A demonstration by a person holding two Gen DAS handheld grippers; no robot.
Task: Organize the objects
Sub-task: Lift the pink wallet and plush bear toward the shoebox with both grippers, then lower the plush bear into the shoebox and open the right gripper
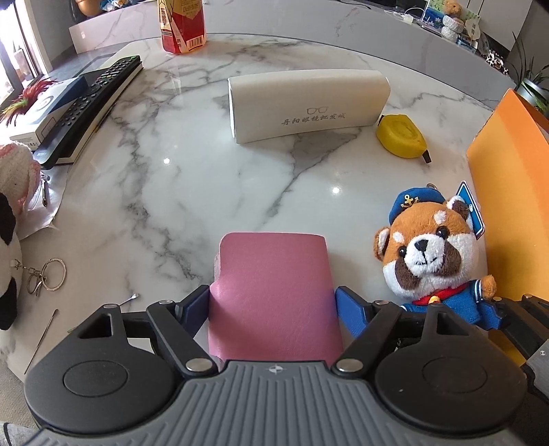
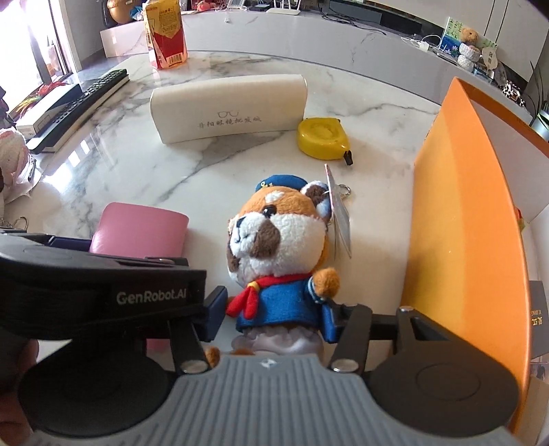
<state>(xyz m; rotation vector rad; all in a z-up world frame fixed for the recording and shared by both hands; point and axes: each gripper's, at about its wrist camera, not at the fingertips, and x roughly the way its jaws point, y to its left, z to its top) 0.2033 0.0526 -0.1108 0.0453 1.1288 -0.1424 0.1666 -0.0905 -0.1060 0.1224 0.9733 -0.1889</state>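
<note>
My left gripper [image 1: 272, 308] is shut on a pink leather wallet [image 1: 274, 291], held low over the marble table [image 1: 171, 192]. The wallet also shows in the right wrist view [image 2: 140, 228]. My right gripper [image 2: 272, 314] is shut on the blue body of a red panda plush toy [image 2: 278, 240] in a sailor outfit. The plush also shows in the left wrist view [image 1: 432, 254], just right of the wallet. An orange box [image 2: 463, 223] stands open right beside the plush, and shows in the left wrist view [image 1: 511, 192] too.
A white glasses case [image 1: 305, 103] and a yellow tape measure [image 1: 401, 137] lie further back. A remote control [image 1: 92, 103] on a book lies at left, a drink carton [image 1: 182, 24] at the back. Key rings [image 1: 44, 274] and plush toys [image 1: 13, 171] lie at left.
</note>
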